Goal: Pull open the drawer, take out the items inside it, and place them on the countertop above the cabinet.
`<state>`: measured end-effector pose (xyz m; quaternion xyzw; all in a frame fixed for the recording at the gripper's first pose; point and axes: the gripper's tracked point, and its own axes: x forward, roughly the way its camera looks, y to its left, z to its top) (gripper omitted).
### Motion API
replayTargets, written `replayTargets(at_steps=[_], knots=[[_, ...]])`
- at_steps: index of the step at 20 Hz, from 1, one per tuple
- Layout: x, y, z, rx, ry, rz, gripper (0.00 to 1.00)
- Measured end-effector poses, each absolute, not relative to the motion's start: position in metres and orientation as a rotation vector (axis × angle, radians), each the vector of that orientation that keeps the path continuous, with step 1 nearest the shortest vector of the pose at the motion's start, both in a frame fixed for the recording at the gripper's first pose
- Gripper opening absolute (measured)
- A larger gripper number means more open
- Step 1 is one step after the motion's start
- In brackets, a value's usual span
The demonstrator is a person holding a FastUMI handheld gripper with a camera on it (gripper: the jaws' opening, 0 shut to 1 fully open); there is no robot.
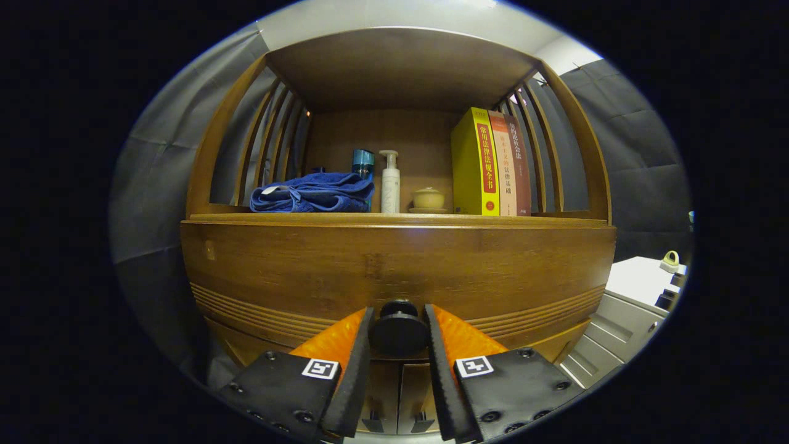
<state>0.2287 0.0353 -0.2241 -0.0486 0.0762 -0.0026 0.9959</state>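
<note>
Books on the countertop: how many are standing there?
3, upright side by side at the right end of the countertop: a yellow book, an orange book, then a dark red book. More may be hidden behind them.

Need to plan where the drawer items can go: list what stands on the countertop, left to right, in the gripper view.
Blue towel → teal bottle → white pump bottle → small lidded jar → yellow book → two more books. The hand-held gripper closes around the drawer knob.

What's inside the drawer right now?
Cannot tell: the drawer is closed, its front hiding the contents. The gripper has both fingers closed on the knob. Towel, bottles, jar and books sit on the countertop above.
</note>
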Motion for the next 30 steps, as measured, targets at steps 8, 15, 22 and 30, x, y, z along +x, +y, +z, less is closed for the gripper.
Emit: replayTargets(at_steps=[8, 15, 22, 30], knots=[[0.216, 0.035, -0.227, -0.083, 0.213, 0.017, 0.44], [0.164, 0.036, -0.223, -0.051, 0.266, 0.013, 0.41], [0.123, 0.037, -0.220, -0.043, 0.290, 0.020, 0.37], [0.078, 0.039, -0.216, -0.040, 0.314, 0.016, 0.37]])
